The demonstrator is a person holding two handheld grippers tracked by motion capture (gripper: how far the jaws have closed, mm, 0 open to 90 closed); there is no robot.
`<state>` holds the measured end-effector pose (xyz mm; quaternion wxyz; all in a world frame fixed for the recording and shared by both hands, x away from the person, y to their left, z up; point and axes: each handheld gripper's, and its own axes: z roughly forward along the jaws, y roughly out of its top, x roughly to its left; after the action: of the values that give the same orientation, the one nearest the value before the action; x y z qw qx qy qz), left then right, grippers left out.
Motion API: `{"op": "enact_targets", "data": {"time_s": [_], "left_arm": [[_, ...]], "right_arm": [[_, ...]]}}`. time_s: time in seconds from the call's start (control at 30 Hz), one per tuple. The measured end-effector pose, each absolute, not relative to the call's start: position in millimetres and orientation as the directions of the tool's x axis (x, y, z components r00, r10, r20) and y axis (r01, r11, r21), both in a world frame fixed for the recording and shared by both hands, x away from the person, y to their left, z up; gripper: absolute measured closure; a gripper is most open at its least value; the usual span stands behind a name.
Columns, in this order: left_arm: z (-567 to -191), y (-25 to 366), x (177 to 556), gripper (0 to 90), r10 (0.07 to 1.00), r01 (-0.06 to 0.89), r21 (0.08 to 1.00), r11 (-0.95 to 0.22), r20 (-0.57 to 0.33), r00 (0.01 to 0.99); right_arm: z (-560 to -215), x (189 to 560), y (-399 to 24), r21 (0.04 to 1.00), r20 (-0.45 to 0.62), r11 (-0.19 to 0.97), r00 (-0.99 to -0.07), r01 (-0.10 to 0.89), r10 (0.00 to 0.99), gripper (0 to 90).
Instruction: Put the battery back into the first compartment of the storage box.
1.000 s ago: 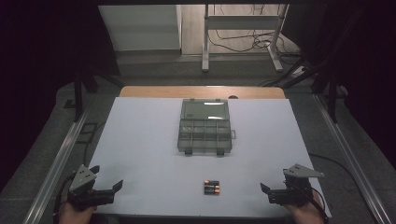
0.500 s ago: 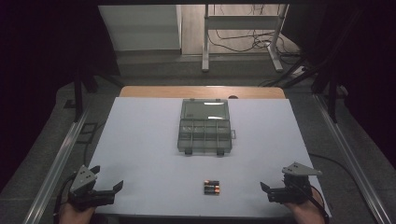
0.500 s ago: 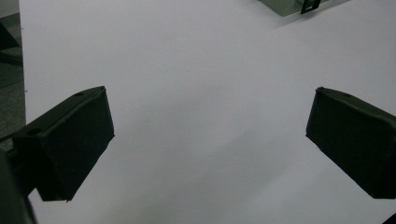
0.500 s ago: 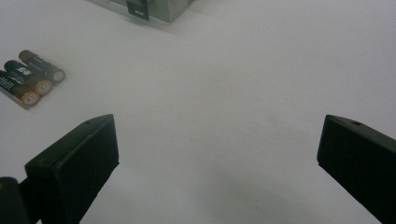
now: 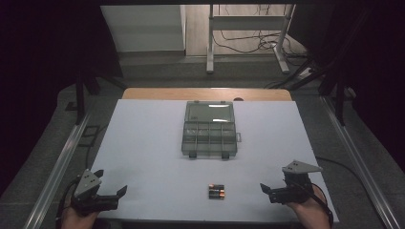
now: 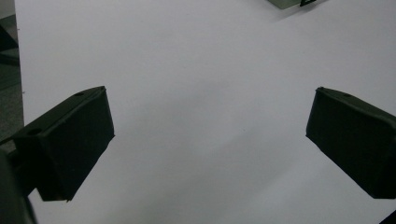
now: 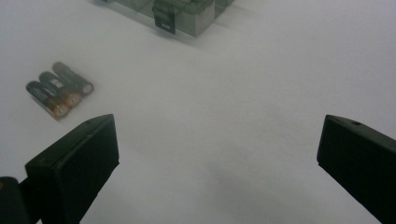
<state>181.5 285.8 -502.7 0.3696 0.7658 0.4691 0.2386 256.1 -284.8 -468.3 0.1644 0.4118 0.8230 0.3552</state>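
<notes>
Both tools, left tool and right tool, rest released at the worktop's near corners. Three batteries lie side by side near its front edge, before the open organizer box. Light, stiff, smooth cylinders, likely to roll; pinch one across its middle.
</notes>
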Motion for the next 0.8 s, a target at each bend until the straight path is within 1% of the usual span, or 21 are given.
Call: {"op": "enact_targets", "data": {"time_s": [0.17,0.3,0.53,0.8], "left_arm": [[-502.8,284.4,181.5,1.7,0.893,0.540,0.788,-0.296,0.028,0.448],[-502.9,283.4,181.4,1.7,0.892,0.540,0.785,-0.303,0.034,0.451],[-502.9,282.9,181.2,1.6,0.890,0.537,0.786,-0.307,0.038,0.454],[-502.8,283.5,181.4,1.5,0.888,0.539,0.783,-0.311,0.038,0.458]], "right_arm": [[-464.9,259.6,-282.2,0.734,0.071,0.371,-0.607,0.569,0.791,0.0],[-462.5,262.2,-278.5,0.739,0.077,0.368,-0.613,0.564,0.786,0.0],[-462.8,268.5,-266.2,0.721,0.051,0.419,-0.645,0.552,0.762,0.0],[-463.5,278.1,-248.9,0.678,0.044,0.464,-0.661,0.570,0.749,0.0]]}}
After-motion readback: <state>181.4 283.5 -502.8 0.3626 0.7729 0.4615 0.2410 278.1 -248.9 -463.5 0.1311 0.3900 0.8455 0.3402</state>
